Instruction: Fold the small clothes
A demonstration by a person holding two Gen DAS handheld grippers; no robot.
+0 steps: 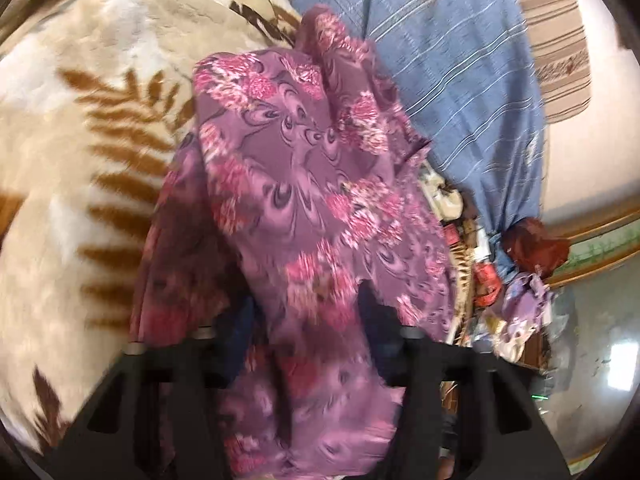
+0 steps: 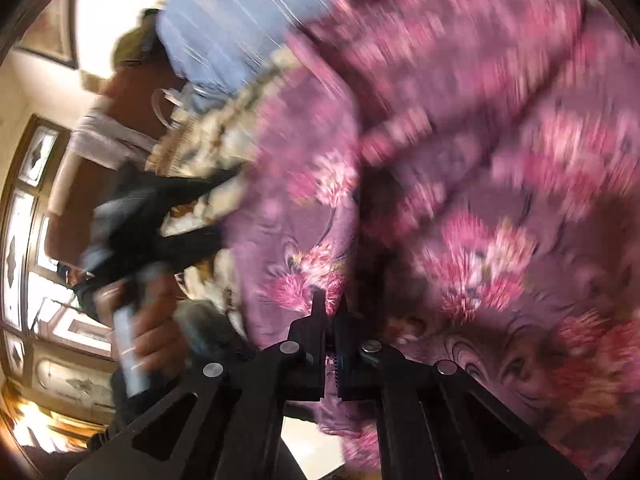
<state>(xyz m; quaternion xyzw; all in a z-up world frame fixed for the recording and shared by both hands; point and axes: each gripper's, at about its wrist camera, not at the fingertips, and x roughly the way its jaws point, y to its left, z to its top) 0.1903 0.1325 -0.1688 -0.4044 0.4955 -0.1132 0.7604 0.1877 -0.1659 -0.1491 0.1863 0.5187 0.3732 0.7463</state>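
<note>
A purple garment with pink flowers hangs in the air over the bed. In the left wrist view it drapes down between the fingers of my left gripper, whose jaws stand wide apart with the cloth lying over them. In the right wrist view the same garment fills the frame, blurred. My right gripper is shut on an edge of it, the fingertips pressed together with cloth between them. My left gripper also shows in the right wrist view, held in the person's hand.
A cream blanket with brown leaves covers the bed at left. A blue striped cloth lies beyond, by a heap of mixed clothes at the right edge. Glazed wooden doors stand at the far left.
</note>
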